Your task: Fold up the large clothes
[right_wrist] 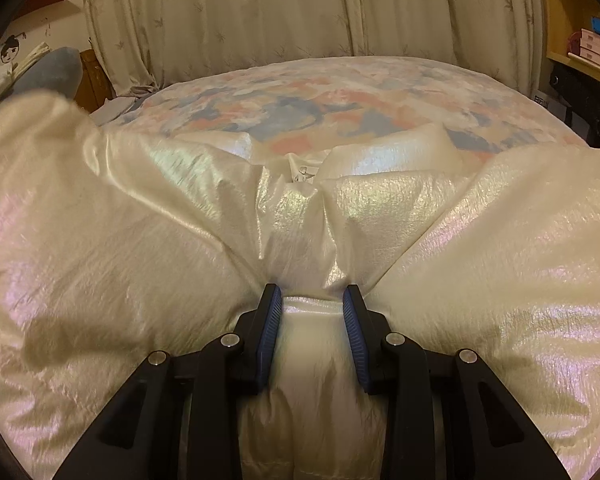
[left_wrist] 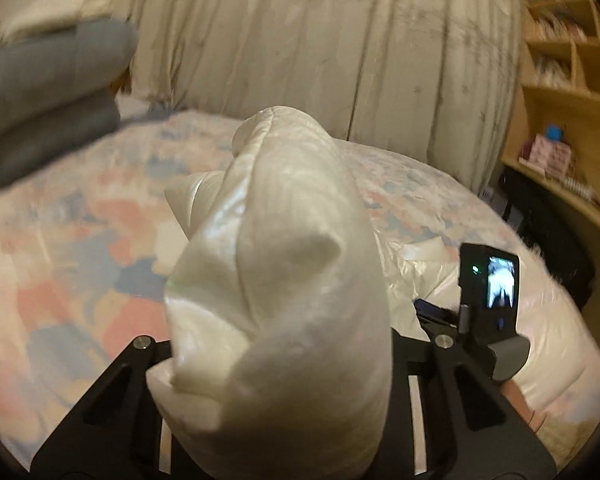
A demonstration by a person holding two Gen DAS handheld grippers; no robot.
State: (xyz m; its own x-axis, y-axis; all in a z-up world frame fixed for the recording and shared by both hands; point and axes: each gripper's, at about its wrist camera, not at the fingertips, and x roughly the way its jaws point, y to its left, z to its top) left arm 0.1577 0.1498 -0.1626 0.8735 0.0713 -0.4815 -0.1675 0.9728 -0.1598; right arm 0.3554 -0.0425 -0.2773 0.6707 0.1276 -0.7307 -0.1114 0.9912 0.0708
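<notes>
Jacket (right_wrist: 460, 248): cream puffer, lay on bed (right_wrist: 300, 92), one bunch lifted.
L gripper (left_wrist: 276, 368): pinched on raised bunch.
R gripper (right_wrist: 311, 300): clamped on fabric ridge.
Tip: carry both w/ even tension, lay edge flat.

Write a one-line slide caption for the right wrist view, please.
Right gripper pinches a bunched fold of the shiny cream puffer jacket on the floral bedspread.
</notes>
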